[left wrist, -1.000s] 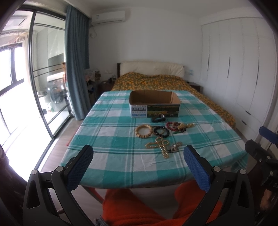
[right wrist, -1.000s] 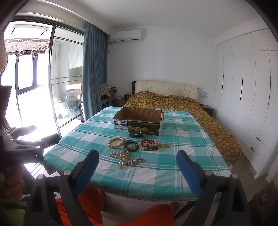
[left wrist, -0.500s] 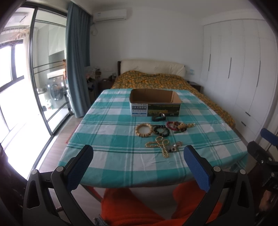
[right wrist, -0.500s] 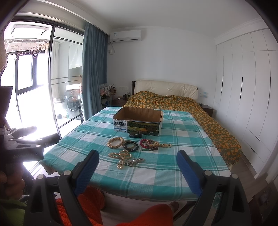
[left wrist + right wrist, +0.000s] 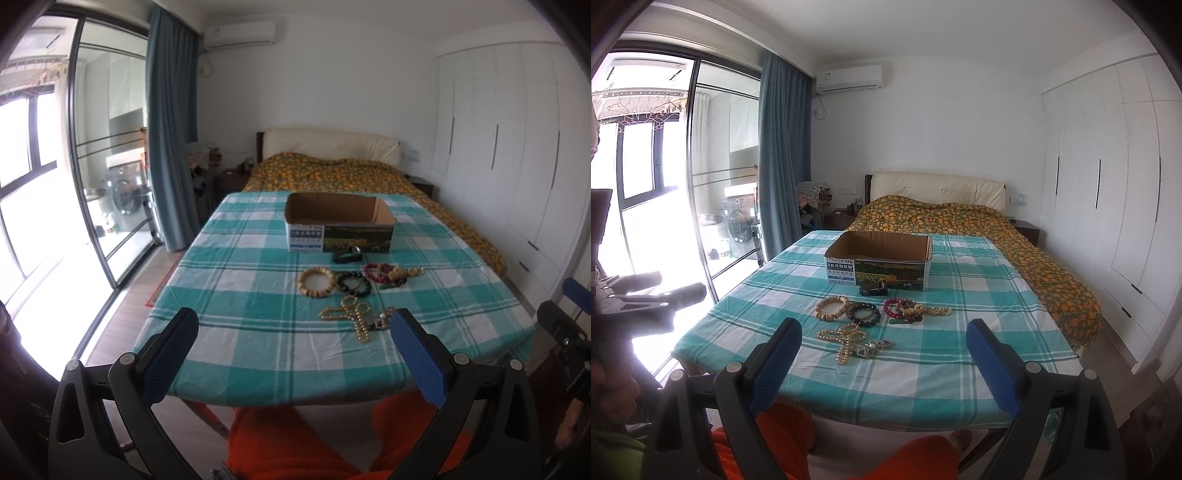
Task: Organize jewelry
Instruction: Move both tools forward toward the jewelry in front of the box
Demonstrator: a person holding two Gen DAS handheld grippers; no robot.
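Note:
Jewelry lies on a table with a teal checked cloth (image 5: 258,332): a tan bead bracelet (image 5: 317,283), a black bead bracelet (image 5: 353,283), a red and mixed bead pile (image 5: 388,275), a pearl necklace (image 5: 351,317) with a silver piece (image 5: 376,322), and a black band (image 5: 346,256). Behind them stands an open cardboard box (image 5: 340,227). My left gripper (image 5: 293,356) is open and empty before the table's near edge. My right gripper (image 5: 884,363) is open and empty too. The same items show in the right wrist view: tan bracelet (image 5: 832,307), pearl necklace (image 5: 844,339), box (image 5: 879,264).
A bed with an orange patterned cover (image 5: 351,177) lies behind the table. White wardrobes (image 5: 517,166) line the right wall. A glass sliding door (image 5: 92,166) and a blue curtain (image 5: 170,129) are at the left. My orange-clad legs (image 5: 295,443) are below the table edge.
The left wrist view has tilted up slightly and moved a little closer to the table. The right gripper has barely moved. The jewelry has not moved.

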